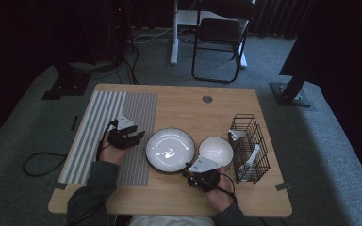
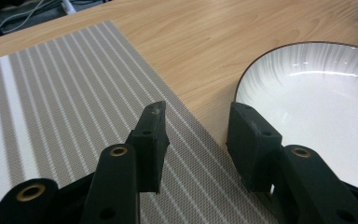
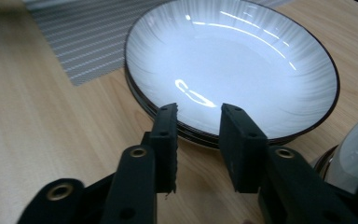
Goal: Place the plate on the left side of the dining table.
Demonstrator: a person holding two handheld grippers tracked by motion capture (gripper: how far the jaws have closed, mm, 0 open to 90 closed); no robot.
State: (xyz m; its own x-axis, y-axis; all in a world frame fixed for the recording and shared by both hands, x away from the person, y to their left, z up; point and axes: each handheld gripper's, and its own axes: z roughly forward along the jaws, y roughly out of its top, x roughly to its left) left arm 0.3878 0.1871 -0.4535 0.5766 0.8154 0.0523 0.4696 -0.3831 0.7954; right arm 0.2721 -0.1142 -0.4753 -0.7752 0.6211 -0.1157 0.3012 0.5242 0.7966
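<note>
Wooden table (image 1: 179,101): left tool (image 1: 133,137) wide open, empty; right tool (image 3: 198,122) part-open at plate (image 3: 233,65) rim, no contact

Floor: grey carpet (image 1: 330,155) around the wooden table (image 1: 179,106).
Furniture: black folding chair (image 1: 219,35) at upper centre, beside a white desk leg (image 1: 174,33).
Upper left: dark curtains, cables (image 1: 122,66) on the carpet.
Light: dim (brightest on the tabletop).
Right edge: black stand base (image 1: 290,94).

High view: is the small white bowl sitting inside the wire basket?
No. The small white bowl stands on the table between the large plate and the wire basket.
</note>
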